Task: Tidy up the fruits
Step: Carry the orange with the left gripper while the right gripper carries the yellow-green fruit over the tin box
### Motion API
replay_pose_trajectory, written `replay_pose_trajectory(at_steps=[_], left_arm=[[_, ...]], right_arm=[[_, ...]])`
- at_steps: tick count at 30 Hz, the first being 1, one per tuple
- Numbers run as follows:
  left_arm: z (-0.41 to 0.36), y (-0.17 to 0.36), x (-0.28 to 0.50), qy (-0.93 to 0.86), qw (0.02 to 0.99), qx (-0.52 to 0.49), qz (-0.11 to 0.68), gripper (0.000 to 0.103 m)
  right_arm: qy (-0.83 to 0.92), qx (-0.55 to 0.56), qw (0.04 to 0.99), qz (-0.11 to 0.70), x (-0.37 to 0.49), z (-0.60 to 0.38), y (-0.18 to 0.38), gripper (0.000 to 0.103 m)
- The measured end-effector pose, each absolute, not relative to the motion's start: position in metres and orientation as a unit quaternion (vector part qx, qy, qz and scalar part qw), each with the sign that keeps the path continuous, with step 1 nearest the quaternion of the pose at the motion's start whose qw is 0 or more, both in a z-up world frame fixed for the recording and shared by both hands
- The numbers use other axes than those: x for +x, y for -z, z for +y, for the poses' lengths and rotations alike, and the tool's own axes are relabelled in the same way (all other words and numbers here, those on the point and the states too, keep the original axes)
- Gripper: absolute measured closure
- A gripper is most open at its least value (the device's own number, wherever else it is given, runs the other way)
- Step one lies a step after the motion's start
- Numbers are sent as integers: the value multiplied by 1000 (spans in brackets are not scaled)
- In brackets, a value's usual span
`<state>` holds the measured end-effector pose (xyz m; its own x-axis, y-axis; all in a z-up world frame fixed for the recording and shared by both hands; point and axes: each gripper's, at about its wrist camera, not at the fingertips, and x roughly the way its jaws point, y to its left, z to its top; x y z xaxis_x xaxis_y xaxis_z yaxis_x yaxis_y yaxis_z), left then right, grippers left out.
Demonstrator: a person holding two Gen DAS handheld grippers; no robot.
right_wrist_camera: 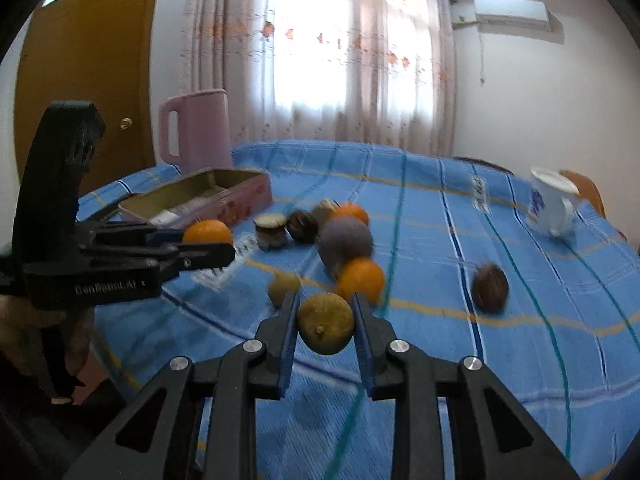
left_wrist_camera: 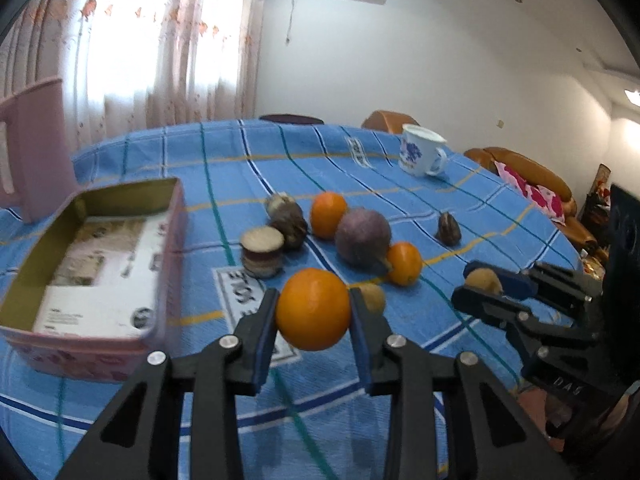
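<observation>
My left gripper (left_wrist_camera: 313, 312) is shut on an orange (left_wrist_camera: 313, 309) and holds it above the blue checked tablecloth (left_wrist_camera: 224, 168); it also shows in the right wrist view (right_wrist_camera: 208, 244). My right gripper (right_wrist_camera: 326, 322) is shut on a yellow-green round fruit (right_wrist_camera: 326, 323); it also shows in the left wrist view (left_wrist_camera: 482, 286). On the cloth lie two more oranges (left_wrist_camera: 328, 214) (left_wrist_camera: 404, 263), a purple round fruit (left_wrist_camera: 362, 237), dark brown fruits (left_wrist_camera: 288, 216) and a small tan fruit (left_wrist_camera: 374, 297). An open pink tin box (left_wrist_camera: 92, 268) stands at the left.
A pink jug (right_wrist_camera: 198, 130) stands behind the tin. A white mug with blue flowers (left_wrist_camera: 420, 155) stands at the far right. A cut round piece (left_wrist_camera: 262, 250) and a lone dark fruit (left_wrist_camera: 449, 229) lie on the cloth. Sofa beyond the table's right edge.
</observation>
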<state>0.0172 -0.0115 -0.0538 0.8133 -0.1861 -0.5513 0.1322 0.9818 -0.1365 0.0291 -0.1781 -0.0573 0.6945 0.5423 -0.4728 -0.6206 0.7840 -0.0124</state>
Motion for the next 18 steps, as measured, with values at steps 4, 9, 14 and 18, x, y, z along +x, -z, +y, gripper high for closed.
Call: replay_pose_trajectory(at_steps=[4,9,14,18], left_arm=[[4,41,16,68,957,-48,276,68],[24,31,16,46,963,-51,262,68],[50,22,22,19,966,-58,253,68],[69,18,28,-3,967,-61,249,68]], right_arm=[[-339,-99,912,207,33,-157,36,75],[-365,-110,905,190,42,-127,17,75],[-388,-116,896,181,54,-100,0,75],[-403,-122,890,176,65,-77,-14,75]])
